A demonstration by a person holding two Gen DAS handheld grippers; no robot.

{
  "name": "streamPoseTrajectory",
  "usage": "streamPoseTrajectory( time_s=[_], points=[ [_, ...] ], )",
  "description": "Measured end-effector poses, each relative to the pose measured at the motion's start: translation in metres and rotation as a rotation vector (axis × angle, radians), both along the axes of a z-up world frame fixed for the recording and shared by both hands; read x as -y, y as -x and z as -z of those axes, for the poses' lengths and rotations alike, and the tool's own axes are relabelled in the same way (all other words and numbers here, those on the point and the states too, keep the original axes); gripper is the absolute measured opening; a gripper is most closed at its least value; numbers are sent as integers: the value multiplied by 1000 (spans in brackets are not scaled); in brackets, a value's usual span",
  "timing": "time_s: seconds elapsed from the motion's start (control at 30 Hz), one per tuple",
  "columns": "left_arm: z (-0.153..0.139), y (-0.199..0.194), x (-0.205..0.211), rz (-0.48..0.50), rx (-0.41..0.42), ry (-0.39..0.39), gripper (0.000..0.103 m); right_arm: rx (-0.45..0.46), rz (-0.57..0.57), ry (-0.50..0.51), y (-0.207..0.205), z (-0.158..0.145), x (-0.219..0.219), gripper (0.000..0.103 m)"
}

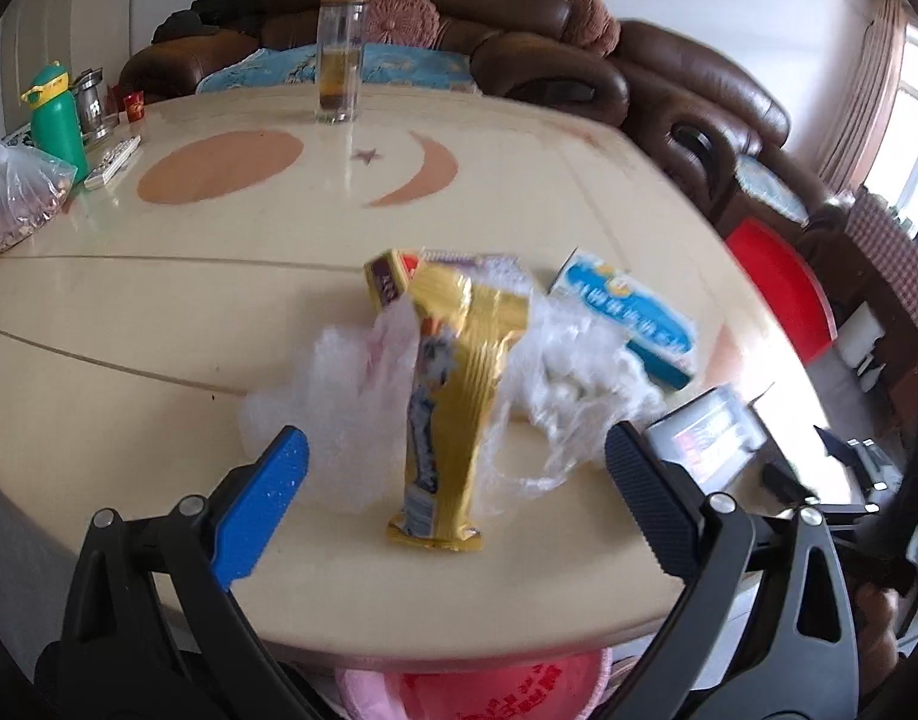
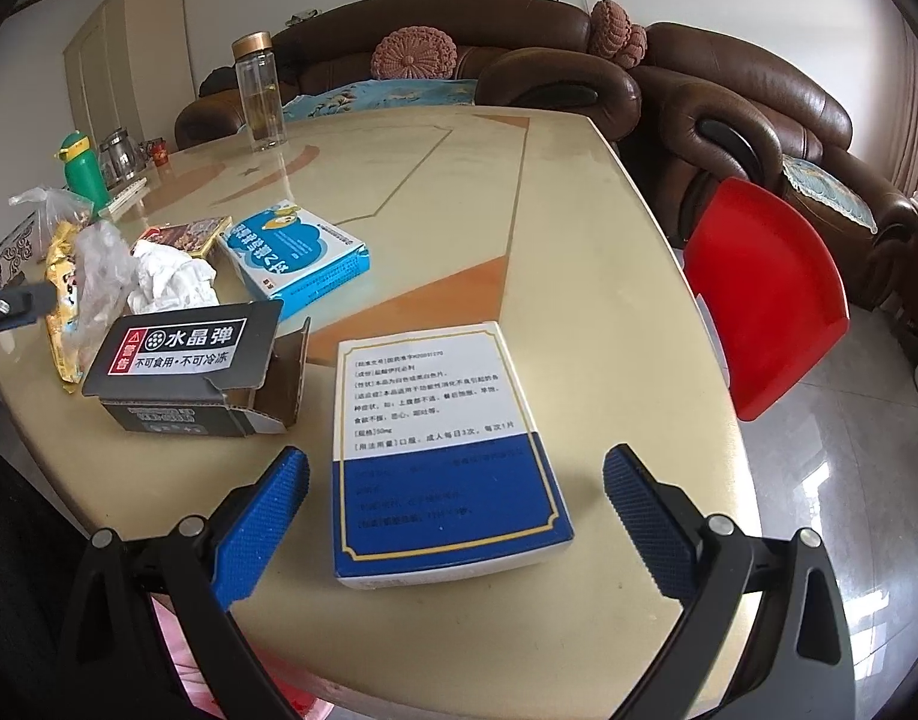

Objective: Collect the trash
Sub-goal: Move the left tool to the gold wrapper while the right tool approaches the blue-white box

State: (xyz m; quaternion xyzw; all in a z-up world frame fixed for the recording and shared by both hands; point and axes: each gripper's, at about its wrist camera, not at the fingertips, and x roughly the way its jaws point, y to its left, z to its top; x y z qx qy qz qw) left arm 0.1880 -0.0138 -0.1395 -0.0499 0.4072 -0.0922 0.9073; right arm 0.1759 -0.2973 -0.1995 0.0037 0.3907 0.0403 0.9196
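Observation:
A gold snack wrapper [image 1: 453, 402] lies on the cream table [image 1: 159, 312], on crumpled clear plastic [image 1: 339, 396] and white tissue [image 1: 573, 372]. My left gripper [image 1: 456, 510] is open, its fingers on either side of the wrapper's near end without touching it. Behind sit a light-blue medicine box [image 1: 633, 318] and a small dark-red and yellow box [image 1: 390, 282]. In the right wrist view a white-and-blue medicine box [image 2: 441, 456] lies flat near the table edge. My right gripper [image 2: 456, 516] is open around its near end. A black opened carton [image 2: 189, 372] stands left of it.
A tall glass bottle [image 1: 342, 48] stands at the far side. A green bottle [image 1: 54, 120], a remote [image 1: 114, 161] and a plastic bag of food [image 1: 15, 204] crowd the far left. A red chair [image 2: 765, 294] stands by the table's right edge. A pink-lined red bin [image 1: 489, 687] sits below the near edge.

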Motion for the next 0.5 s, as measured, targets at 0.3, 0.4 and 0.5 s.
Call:
streamPoseTrajectory(
  time_s=[0.3, 0.4, 0.5],
  points=[
    [5, -9, 23, 42, 22, -86, 91, 10, 0, 26, 0, 2, -3, 96],
    [9, -18, 17, 13, -3, -74, 79, 19, -2, 25, 1, 3, -3, 96],
    [9, -20, 17, 16, 1, -88, 78, 24, -1, 26, 0, 3, -3, 96]
  ],
)
